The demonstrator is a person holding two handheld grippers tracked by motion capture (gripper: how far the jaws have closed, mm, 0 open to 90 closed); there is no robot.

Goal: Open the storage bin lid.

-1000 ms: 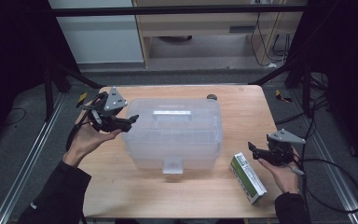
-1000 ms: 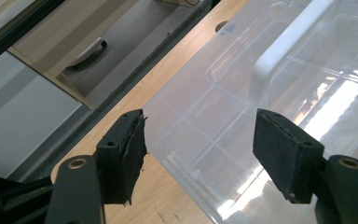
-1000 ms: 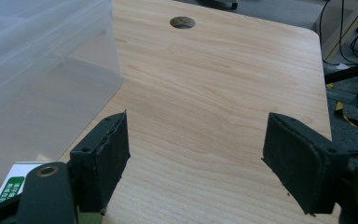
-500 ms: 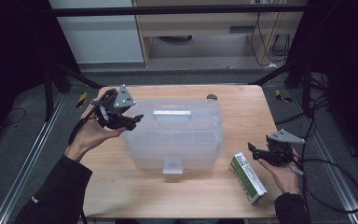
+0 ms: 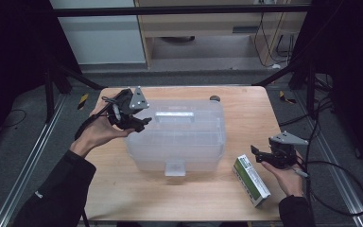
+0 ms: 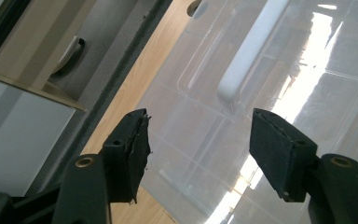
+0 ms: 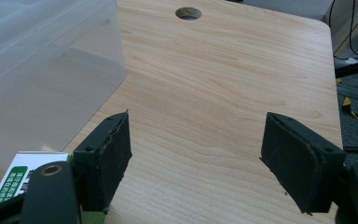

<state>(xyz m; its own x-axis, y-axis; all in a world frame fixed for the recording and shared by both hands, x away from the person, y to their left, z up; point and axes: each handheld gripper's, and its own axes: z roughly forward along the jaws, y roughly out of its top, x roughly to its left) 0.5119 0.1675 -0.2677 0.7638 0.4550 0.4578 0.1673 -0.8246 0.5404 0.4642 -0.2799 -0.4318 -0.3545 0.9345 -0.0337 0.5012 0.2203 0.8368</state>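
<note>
The left claw, spread wide and gripping nothing, has moved in over the clear storage box's lid, the white handle just ahead; its smooth plastic could let the pads slip. The right claw, also spread and empty, stays above the worktop, the green-and-white carton just beside it, which a careless move could knock.

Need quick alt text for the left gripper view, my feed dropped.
The left gripper, jaws open and empty, hovers over the clear plastic storage box's lid, aimed near the end of its white handle. The wooden table edge runs diagonally on the left.
</note>
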